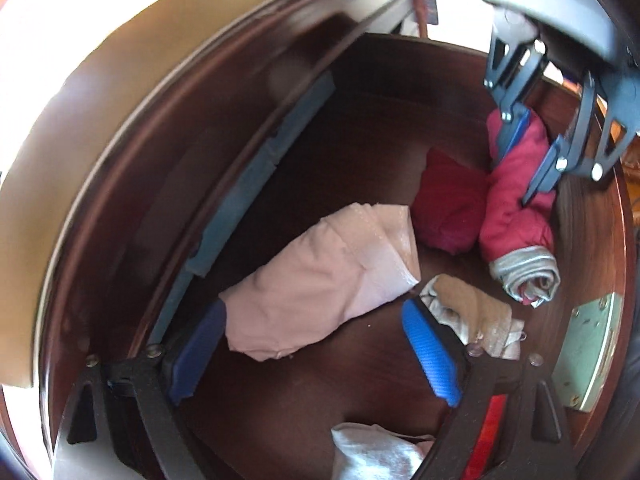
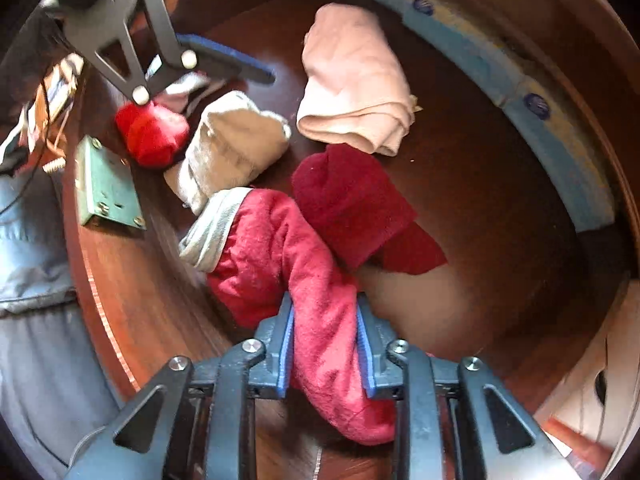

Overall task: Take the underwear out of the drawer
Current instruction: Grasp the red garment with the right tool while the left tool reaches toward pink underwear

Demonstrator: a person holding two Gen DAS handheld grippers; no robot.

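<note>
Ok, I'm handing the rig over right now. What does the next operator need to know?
Right gripper: shut on the pink-red rolled garment with the grey waistband, still down in the drawer.
Left gripper: open, holding nothing, hanging above the pale pink folded piece.
Also in the drawer: a dark red piece, a beige-and-grey piece and a bright red bundle.
Done: one garment gripped.
Left: lift it out, then probably take the pale pink one with the left, then the rest.
</note>
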